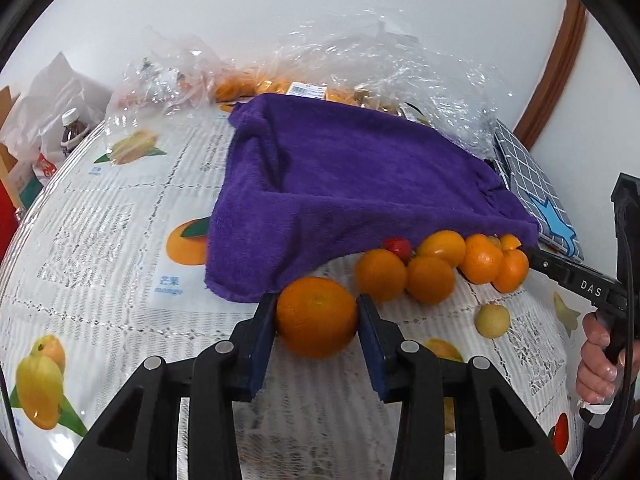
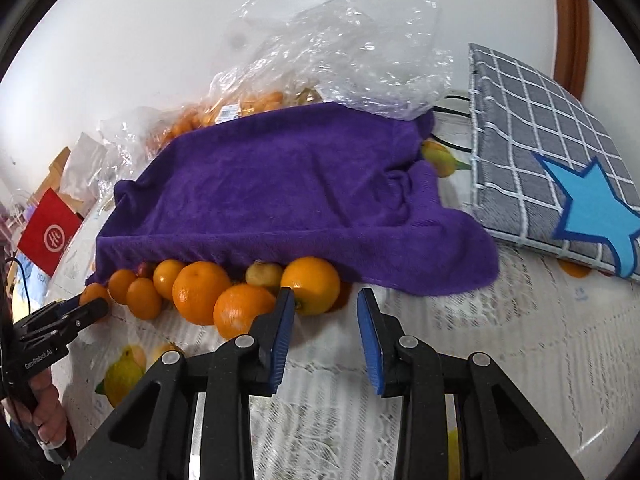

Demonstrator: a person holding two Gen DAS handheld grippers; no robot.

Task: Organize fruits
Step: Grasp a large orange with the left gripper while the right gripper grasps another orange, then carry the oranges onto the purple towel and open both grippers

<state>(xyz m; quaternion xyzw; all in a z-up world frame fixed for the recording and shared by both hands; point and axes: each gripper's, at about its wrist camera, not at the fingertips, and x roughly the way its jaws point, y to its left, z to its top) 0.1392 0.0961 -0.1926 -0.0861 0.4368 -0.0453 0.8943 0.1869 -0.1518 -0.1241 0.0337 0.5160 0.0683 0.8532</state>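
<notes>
Purple towel (image 1: 360,184), orange fruit (image 1: 316,316), grey-checked cushion (image 2: 536,136)

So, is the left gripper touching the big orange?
Touching: left wrist view shows both pads of the left gripper pressed against the big orange.

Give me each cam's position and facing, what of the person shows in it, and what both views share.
Left wrist: sits on the left gripper, looks down-forward along its jaws, which clasp an orange; the right gripper and the hand holding it show at the right edge.
Right wrist: sits on the right gripper, jaws apart with nothing between them, facing the fruit row; the left gripper and its hand show at lower left.
Shared: purple towel, clear plastic bags, checked grey pad, fruit-print tablecloth.
</notes>
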